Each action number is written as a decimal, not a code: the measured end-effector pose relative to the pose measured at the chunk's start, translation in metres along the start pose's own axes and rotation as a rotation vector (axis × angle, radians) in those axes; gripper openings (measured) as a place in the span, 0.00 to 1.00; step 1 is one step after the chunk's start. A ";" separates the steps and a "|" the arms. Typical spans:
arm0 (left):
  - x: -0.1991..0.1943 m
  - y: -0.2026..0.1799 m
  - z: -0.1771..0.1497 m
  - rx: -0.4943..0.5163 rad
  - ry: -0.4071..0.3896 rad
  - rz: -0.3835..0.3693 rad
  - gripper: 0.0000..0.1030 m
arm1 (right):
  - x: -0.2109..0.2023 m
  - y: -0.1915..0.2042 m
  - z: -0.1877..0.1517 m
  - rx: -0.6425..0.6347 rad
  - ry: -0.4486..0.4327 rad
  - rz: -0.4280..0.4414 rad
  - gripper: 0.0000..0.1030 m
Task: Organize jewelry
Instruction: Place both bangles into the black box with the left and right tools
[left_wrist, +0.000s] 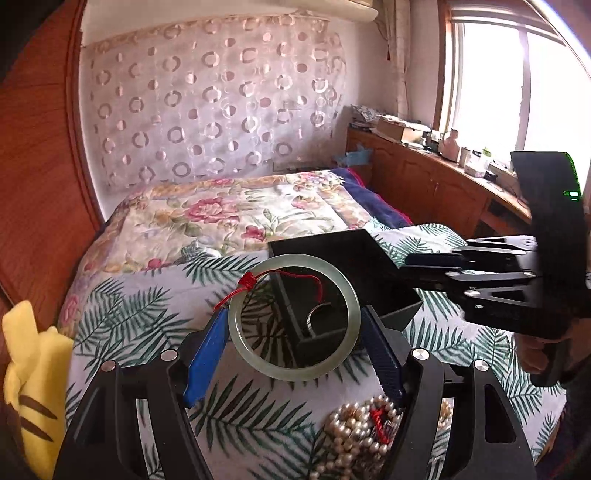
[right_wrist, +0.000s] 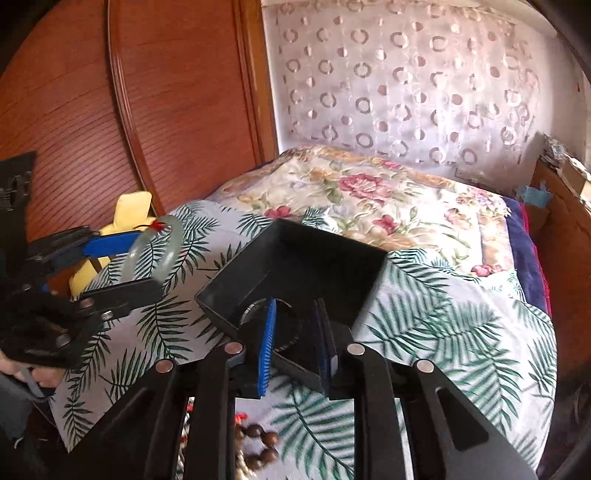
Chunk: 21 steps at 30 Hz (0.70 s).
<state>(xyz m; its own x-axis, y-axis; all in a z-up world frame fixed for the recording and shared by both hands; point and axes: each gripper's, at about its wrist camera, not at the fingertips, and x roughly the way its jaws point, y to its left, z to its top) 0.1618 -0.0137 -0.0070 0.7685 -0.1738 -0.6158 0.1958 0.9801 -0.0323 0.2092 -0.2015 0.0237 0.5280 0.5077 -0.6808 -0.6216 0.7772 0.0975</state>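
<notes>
Showing, at nine o'clock in the right wrist view, the left gripper (right_wrist: 147, 258) spread wide with its blue pads bearing on the outer rim of a pale green bangle (right_wrist: 168, 245), which carries a red cord (right_wrist: 157, 225); in the left wrist view the same bangle (left_wrist: 293, 317) hangs clear of the palm-leaf bedspread (left_wrist: 147, 314), its ring facing the camera, the two blue fingers (left_wrist: 205, 365) pinching it at eight and four o'clock. Lying toward one o'clock from the bangle, and partly seen through its ring, is the black box (left_wrist: 332, 254), open at the top; the box sits just beyond the held ring, so the coming move, judged from the task, is a short carry forward and to the right before release. Entering at three o'clock in the left wrist view, the right gripper (left_wrist: 413, 260) reaches over the box; in its own view the right gripper (right_wrist: 295, 332) stands slightly parted above the near corner of the box (right_wrist: 332, 258), pinching nothing visible; a silver ring (left_wrist: 317, 314) lies on the box floor. Pearl strands (left_wrist: 354, 435) at six o'clock and brown beads (right_wrist: 258, 443) remain on the bedspread; both heaps are cut off by the gripper frames, and the box floor is too dark to read fully.
</notes>
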 end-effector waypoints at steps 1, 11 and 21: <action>0.004 -0.001 0.002 0.006 0.004 -0.003 0.67 | -0.004 -0.003 -0.002 0.001 -0.004 -0.007 0.22; 0.064 -0.023 0.022 0.040 0.093 -0.003 0.67 | -0.033 -0.037 -0.030 0.026 -0.015 -0.078 0.22; 0.084 -0.029 0.020 0.054 0.139 0.010 0.67 | -0.037 -0.038 -0.051 0.048 -0.021 -0.068 0.22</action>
<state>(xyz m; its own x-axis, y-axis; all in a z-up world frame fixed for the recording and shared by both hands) 0.2325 -0.0585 -0.0423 0.6794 -0.1450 -0.7193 0.2234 0.9746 0.0146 0.1835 -0.2684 0.0076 0.5803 0.4605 -0.6717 -0.5558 0.8268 0.0866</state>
